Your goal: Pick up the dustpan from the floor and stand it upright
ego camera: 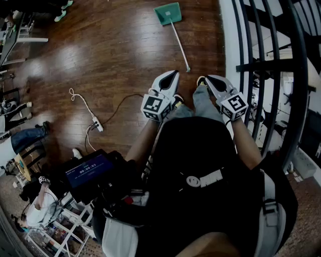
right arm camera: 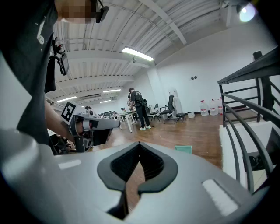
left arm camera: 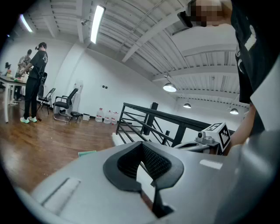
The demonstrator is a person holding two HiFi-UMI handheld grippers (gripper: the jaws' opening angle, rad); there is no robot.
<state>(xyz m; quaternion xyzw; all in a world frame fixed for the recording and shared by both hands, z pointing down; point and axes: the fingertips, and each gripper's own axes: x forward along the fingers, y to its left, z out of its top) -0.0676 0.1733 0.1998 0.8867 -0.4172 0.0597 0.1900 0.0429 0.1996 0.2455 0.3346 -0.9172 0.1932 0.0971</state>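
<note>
left gripper (ego camera: 168, 80) and right gripper (ego camera: 214, 84) both pressed together, empty, well short of the green dustpan (ego camera: 168, 13) lying flat on the wood floor (ego camera: 100, 50) ahead, handle toward them; risk: slim handle pivots in a pinch, so pan topples when stood.

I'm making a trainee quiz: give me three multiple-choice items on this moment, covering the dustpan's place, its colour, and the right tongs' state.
1. Where is the dustpan? A) flat on the floor B) hanging on a wall hook C) upright on a table
2. Its pan's colour? A) red B) green C) black
3. The right tongs are: A) shut on the dustpan B) wide open C) shut, empty
Key: 1 A, it lies flat on the wood floor; 2 B, the pan is green; 3 C, the jaws meet with nothing between them.
</note>
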